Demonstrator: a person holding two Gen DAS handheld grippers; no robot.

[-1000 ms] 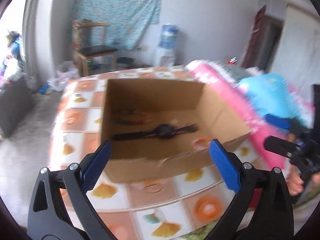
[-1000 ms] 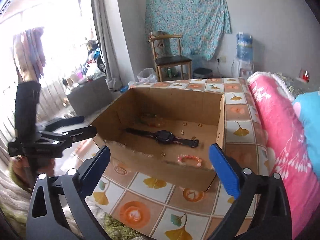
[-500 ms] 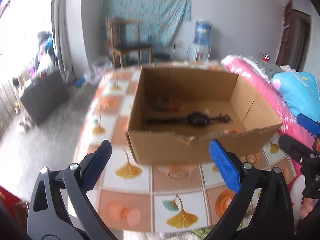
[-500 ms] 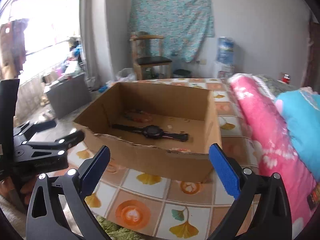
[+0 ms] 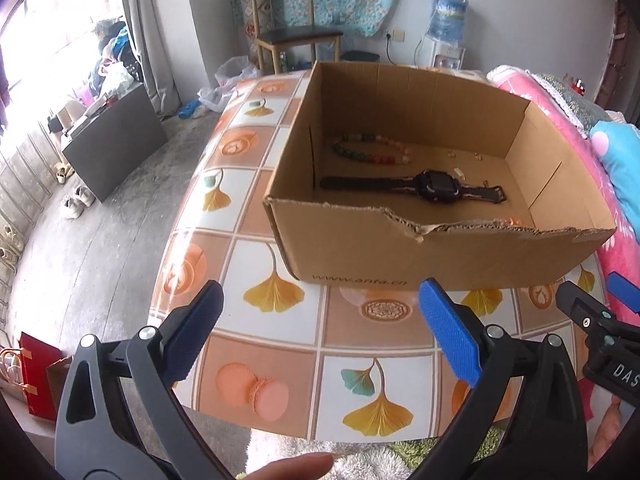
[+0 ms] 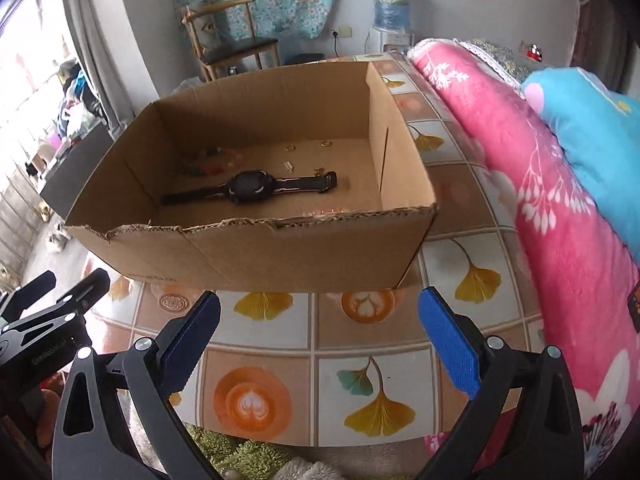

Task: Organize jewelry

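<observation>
An open cardboard box [image 5: 352, 256] [image 6: 304, 256] stands on the tiled table [image 5: 256, 360] [image 6: 360, 368]. Inside lie a black wristwatch [image 5: 436, 186] [image 6: 250, 188], a string of coloured beads [image 5: 360, 148] [image 6: 208, 162], a small orange bead bracelet [image 5: 508, 221] behind the near wall, and a few small gold pieces [image 6: 326, 144]. My left gripper [image 5: 320, 332] is open and empty, in front of the box's left half. My right gripper [image 6: 320, 332] is open and empty, in front of the box's right half. Each gripper shows at the edge of the other's view.
A pink and blue quilt [image 6: 560, 184] lies along the right of the table. A wooden chair [image 5: 292, 28] and a water dispenser [image 5: 446, 28] stand at the far wall. A dark cabinet [image 5: 116, 140] is on the floor at left. A green rug [image 6: 248, 456] lies below.
Both grippers have pulled back and risen, so the box looks lower and its floor shows more. The left gripper swung its view to the left. Both stay open.
</observation>
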